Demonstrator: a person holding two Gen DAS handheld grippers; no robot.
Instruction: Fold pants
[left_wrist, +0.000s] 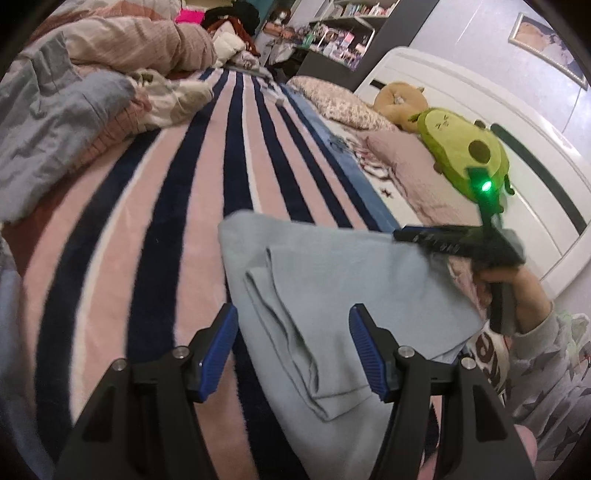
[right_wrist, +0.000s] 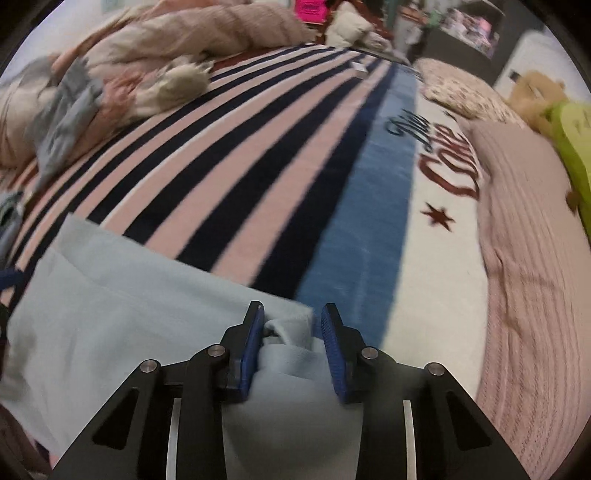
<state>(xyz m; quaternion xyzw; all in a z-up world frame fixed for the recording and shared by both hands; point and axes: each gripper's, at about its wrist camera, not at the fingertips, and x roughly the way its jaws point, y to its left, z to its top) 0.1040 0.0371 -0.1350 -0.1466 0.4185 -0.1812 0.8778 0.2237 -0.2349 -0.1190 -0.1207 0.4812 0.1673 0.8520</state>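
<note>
Left wrist view shows the light blue pants (left_wrist: 332, 295) lying partly folded on the striped blanket (left_wrist: 166, 221) of the bed, with the left gripper (left_wrist: 291, 347) hovering over their near part, its jaws apart and pressing on nothing. At the right, a hand (left_wrist: 517, 284) holds the right gripper (right_wrist: 291, 347) at the cloth's far edge. Right wrist view, somewhat blurred, shows a bunched fold of the pants between that gripper's narrowed jaws; whether both pads press it, I cannot tell. An avocado plush (left_wrist: 469, 147) lies by the headboard.
</note>
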